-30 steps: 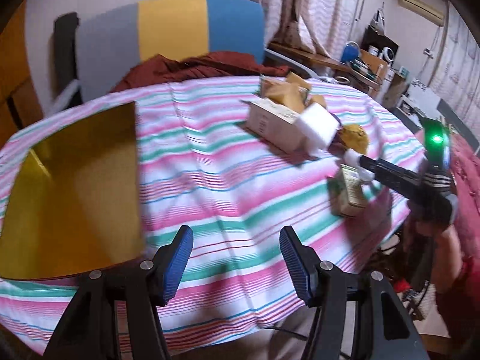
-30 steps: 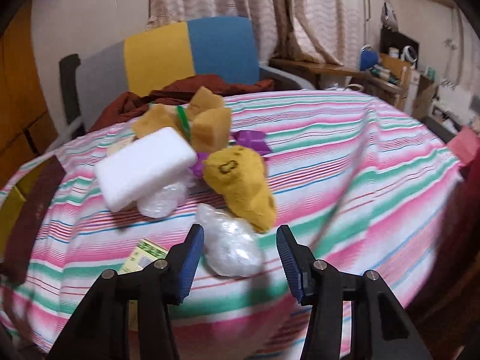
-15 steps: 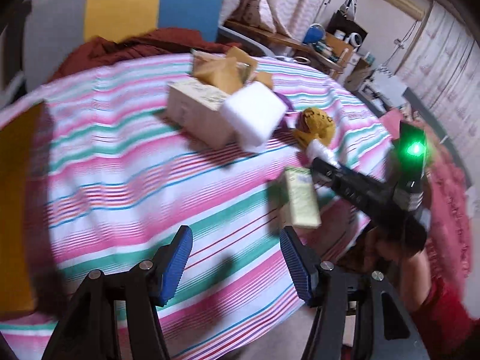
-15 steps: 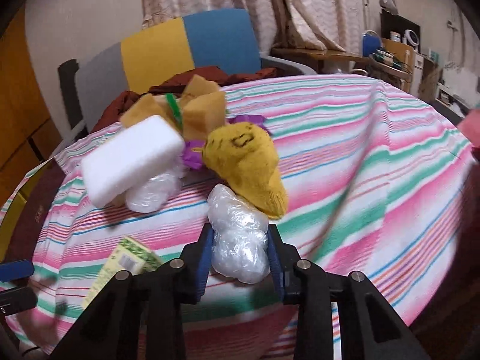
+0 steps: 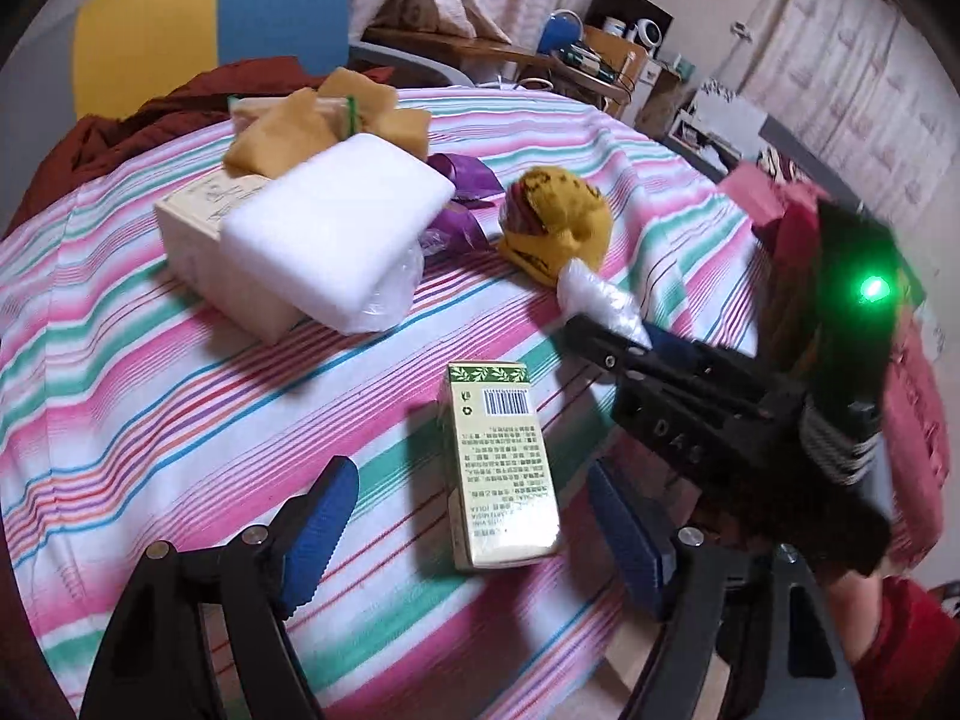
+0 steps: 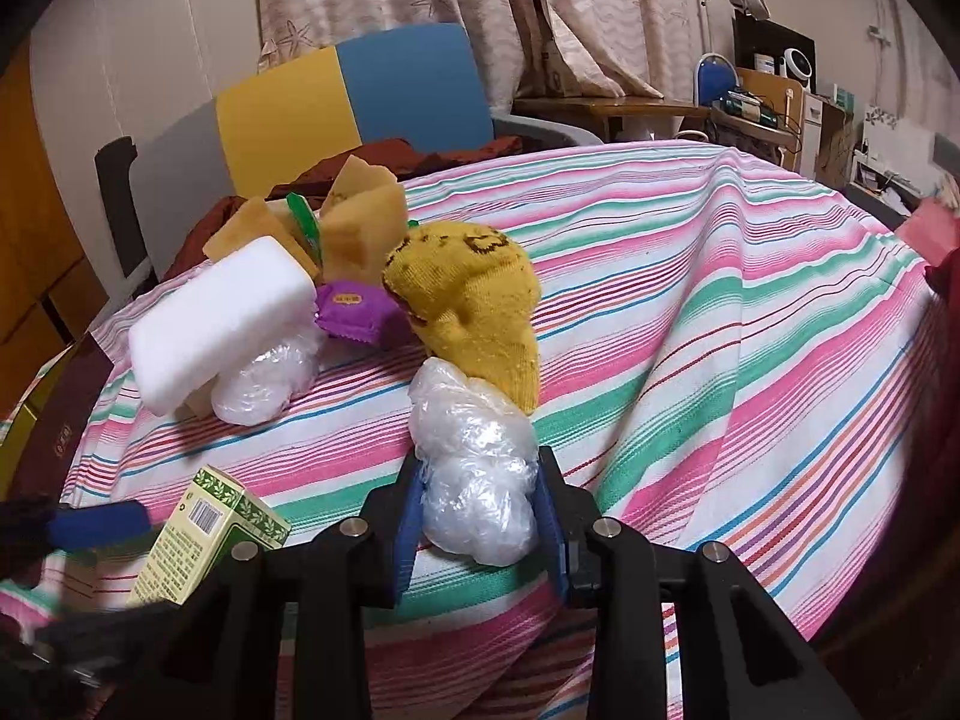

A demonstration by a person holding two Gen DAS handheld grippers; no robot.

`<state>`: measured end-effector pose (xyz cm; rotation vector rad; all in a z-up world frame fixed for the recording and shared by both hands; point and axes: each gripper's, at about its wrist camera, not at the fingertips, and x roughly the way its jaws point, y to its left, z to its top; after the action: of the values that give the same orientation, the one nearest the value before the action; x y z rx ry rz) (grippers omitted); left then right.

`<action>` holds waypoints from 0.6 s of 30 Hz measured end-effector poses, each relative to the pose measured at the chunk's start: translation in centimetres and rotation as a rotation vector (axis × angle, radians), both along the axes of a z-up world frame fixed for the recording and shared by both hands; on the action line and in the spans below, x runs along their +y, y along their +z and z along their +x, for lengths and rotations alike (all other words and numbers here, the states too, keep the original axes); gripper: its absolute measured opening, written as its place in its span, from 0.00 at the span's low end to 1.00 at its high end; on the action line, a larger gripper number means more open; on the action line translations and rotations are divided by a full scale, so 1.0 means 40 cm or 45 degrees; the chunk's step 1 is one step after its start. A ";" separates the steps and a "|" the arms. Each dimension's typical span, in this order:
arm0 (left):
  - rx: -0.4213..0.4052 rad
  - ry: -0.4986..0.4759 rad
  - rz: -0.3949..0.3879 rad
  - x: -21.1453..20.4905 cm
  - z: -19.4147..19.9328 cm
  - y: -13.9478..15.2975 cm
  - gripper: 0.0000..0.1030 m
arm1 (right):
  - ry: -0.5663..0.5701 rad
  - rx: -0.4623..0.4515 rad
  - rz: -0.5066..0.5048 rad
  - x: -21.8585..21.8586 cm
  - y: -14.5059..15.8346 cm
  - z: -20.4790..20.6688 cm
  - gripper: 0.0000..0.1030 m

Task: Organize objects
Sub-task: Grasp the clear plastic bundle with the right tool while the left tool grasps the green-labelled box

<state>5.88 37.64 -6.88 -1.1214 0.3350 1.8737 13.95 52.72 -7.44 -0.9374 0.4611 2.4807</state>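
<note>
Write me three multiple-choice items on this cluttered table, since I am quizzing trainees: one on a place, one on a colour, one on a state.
1. Where does the green-and-cream printed carton lie?
A. on the striped tablecloth between the open left gripper fingers
B. on the chair
C. on top of the white foam block

2. What colour is the knitted sock?
A. blue
B. mustard yellow
C. white

3. What is the right gripper doing?
A. hanging open over bare cloth
B. shut on the carton
C. shut on the crumpled clear plastic bag

Answers:
1 A: the left wrist view shows the carton flat on the cloth, a blue pad either side and apart from it.
2 B: the sock is yellow in both views.
3 C: both pads press the bag's sides.
</note>
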 end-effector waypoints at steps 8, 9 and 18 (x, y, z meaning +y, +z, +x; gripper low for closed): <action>0.097 -0.037 0.049 -0.025 -0.007 -0.021 0.42 | 0.002 -0.005 0.016 -0.005 -0.003 0.000 0.34; 0.079 -0.033 0.064 -0.029 -0.012 -0.023 0.40 | 0.002 -0.006 0.021 -0.006 -0.003 0.000 0.34; 0.100 -0.035 0.129 -0.082 -0.009 -0.031 0.31 | 0.008 -0.036 0.034 -0.023 0.003 -0.006 0.34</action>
<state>5.52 34.36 -8.11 -0.9731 0.2946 1.8924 13.71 51.79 -7.32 -0.9639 0.4156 2.4697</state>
